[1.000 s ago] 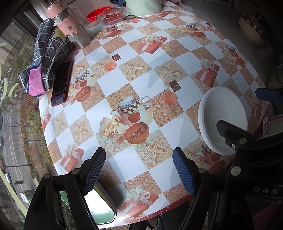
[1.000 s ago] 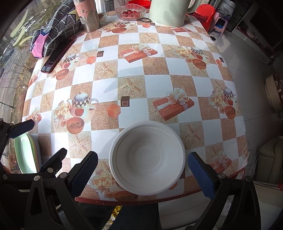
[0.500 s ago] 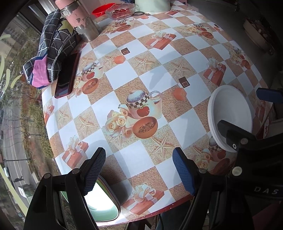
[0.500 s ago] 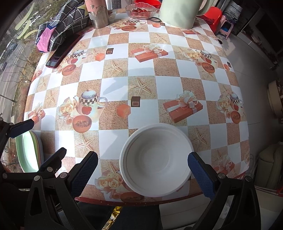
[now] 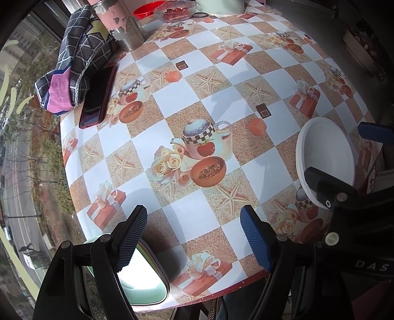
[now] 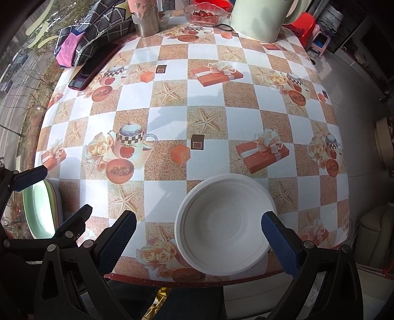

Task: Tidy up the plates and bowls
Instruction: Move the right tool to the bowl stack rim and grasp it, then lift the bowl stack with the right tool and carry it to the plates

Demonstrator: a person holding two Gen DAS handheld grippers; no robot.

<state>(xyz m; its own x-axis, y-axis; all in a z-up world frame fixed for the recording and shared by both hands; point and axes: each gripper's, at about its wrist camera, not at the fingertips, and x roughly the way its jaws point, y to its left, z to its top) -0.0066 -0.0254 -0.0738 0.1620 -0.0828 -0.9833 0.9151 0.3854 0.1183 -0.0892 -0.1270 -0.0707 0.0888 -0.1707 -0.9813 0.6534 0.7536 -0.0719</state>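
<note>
A white bowl (image 6: 222, 222) sits empty at the near edge of the table, between and just beyond my right gripper's (image 6: 199, 236) open fingers. It also shows in the left wrist view (image 5: 325, 157), at the right. A stack of rounded plates with a pale green one on top (image 5: 145, 283) lies at the table's near left corner, partly under the left finger of my left gripper (image 5: 194, 236). The stack shows in the right wrist view (image 6: 40, 209) too. My left gripper is open and empty above the table's near edge.
The table (image 6: 211, 98) has a checked printed cloth. At the far left lie a dark checked cloth bundle (image 5: 78, 56) and a phone (image 5: 98, 96). A metal tumbler (image 6: 145, 14), a glass bowl of red fruit (image 6: 205, 14) and a large pale jug (image 6: 258, 18) stand at the back.
Both grippers have drawn nearer to the table's surface, so the bowl and the plate stack look closer. Both stay open and empty.
</note>
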